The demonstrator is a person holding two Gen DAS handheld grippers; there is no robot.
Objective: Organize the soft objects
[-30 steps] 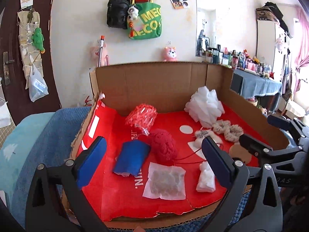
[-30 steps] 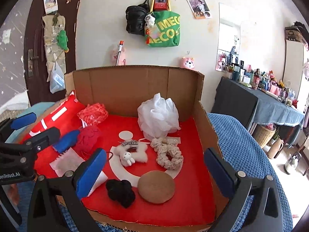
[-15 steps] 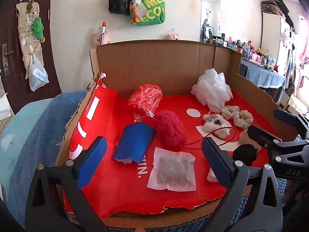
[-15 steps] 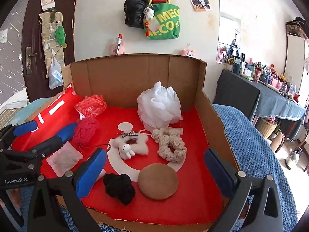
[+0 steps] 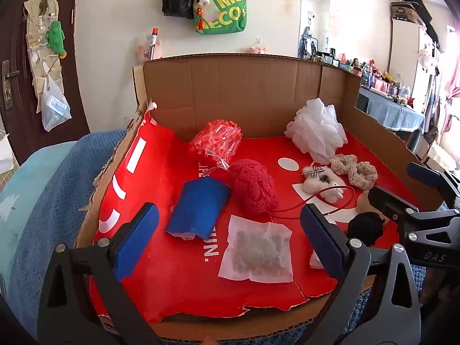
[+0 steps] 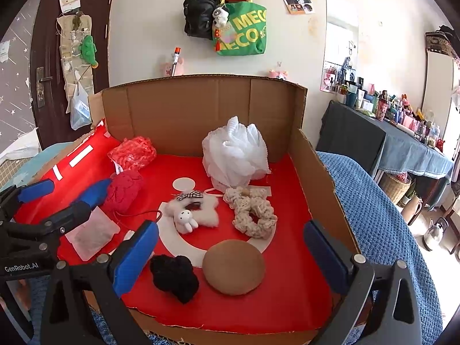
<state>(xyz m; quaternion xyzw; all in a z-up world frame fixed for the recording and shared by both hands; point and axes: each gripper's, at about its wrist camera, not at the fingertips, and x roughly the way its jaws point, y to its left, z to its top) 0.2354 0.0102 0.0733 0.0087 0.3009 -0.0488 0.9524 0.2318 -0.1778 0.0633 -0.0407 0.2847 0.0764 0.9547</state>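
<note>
A cardboard box (image 5: 244,92) lined in red holds soft objects. In the left wrist view: a blue cloth roll (image 5: 199,207), a red knit ball (image 5: 253,187), a red mesh bag (image 5: 217,141), a white sachet (image 5: 257,248), a white bath pouf (image 5: 317,130). My left gripper (image 5: 230,241) is open above the front of the box. In the right wrist view: a brown round pad (image 6: 233,270), a black scrunchie (image 6: 174,276), a beige scrunchie (image 6: 253,211), a white bunny clip (image 6: 192,211). My right gripper (image 6: 230,254) is open over the pad.
The box (image 6: 313,178) sits on a blue blanket (image 6: 382,230). A cluttered table (image 6: 402,143) stands at the right. Bags (image 6: 238,26) hang on the back wall. A dark door (image 5: 17,66) is at the left.
Both grippers have moved forward and lower toward the box, so its contents look larger. Both stay open and empty. No object has moved.
</note>
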